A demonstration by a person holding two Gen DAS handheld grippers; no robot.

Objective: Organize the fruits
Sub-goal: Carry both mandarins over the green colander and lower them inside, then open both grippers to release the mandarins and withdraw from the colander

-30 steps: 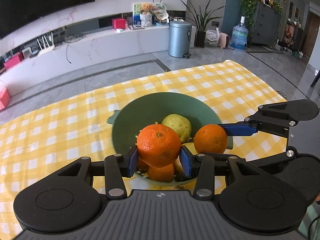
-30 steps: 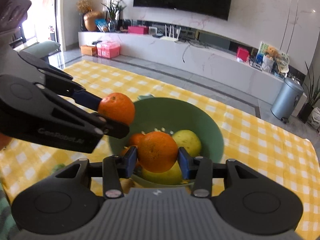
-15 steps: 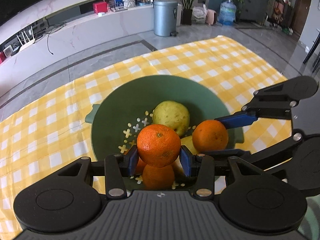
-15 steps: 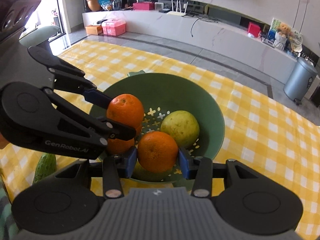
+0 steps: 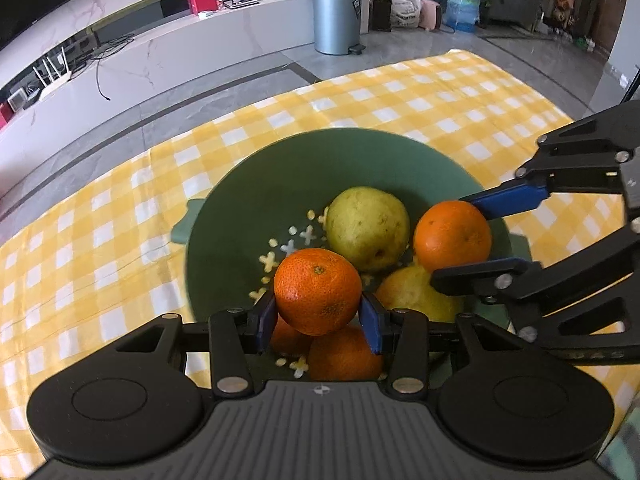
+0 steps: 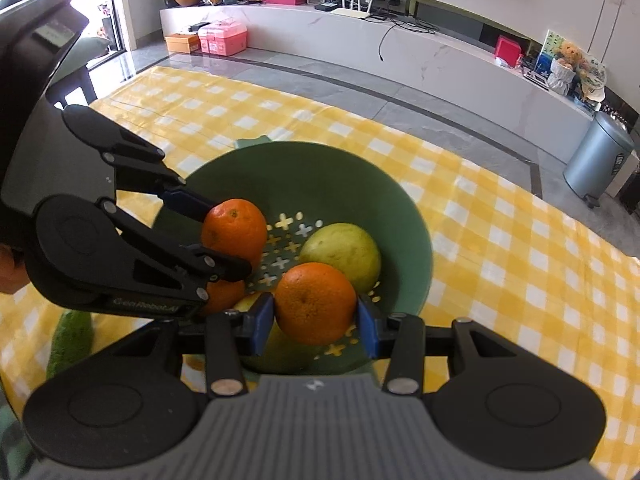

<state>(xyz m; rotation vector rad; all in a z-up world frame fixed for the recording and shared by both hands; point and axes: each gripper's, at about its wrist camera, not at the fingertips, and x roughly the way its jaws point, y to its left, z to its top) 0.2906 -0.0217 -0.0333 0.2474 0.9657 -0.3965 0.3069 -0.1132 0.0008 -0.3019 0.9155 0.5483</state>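
We hold one orange in each gripper above the green colander: left gripper fingers clamped on its orange, right gripper on its orange. Pear and more fruit already lie inside; a green vegetable waits on the table.

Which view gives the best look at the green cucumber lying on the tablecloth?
The right wrist view: the cucumber lies at lower left on the checked tablecloth, outside the green bowl, partly hidden by the left gripper. The left wrist view shows none of it.
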